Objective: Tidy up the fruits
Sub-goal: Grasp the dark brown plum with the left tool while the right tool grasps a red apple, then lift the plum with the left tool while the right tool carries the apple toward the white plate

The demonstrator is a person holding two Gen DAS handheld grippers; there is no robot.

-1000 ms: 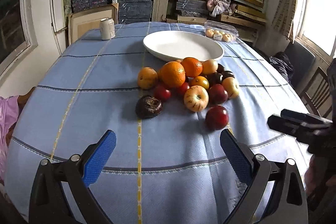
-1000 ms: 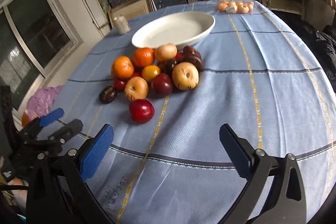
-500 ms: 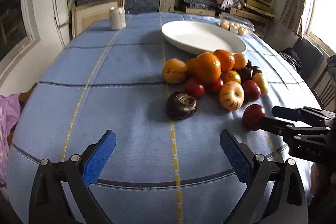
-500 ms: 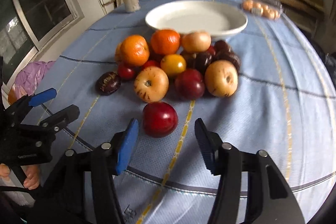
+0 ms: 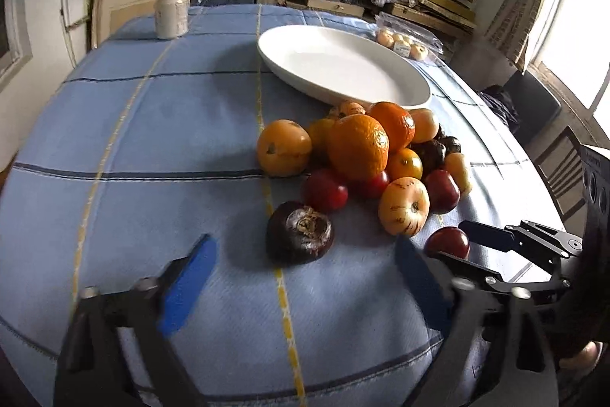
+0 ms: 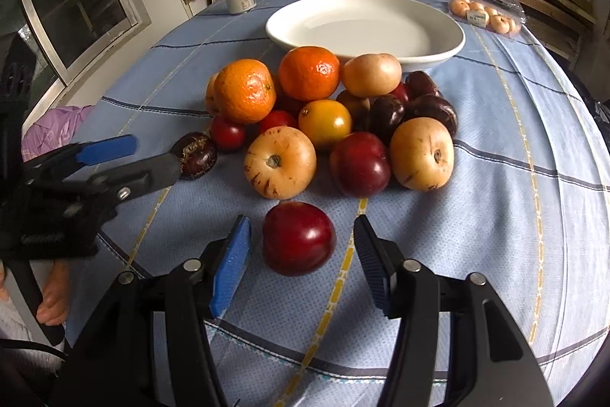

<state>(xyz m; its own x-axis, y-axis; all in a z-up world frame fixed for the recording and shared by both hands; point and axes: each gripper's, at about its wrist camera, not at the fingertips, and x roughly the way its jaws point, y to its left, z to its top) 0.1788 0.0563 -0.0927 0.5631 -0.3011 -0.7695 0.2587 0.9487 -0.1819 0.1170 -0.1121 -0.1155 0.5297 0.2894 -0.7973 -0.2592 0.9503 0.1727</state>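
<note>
On a blue checked tablecloth (image 5: 160,124) sits a heap of fruit: oranges (image 5: 358,145), small red ones and a pale streaked apple (image 5: 404,210). A dark wrinkled fruit (image 5: 299,233) lies apart at the near edge of the heap, ahead of the left gripper (image 5: 301,287), whose blue-padded jaws are closing (nothing touches them yet). At right the right gripper (image 5: 459,246) straddles a red apple (image 5: 447,242). Behind the heap stand a white dish (image 5: 343,63) and a can (image 5: 171,15).
</note>
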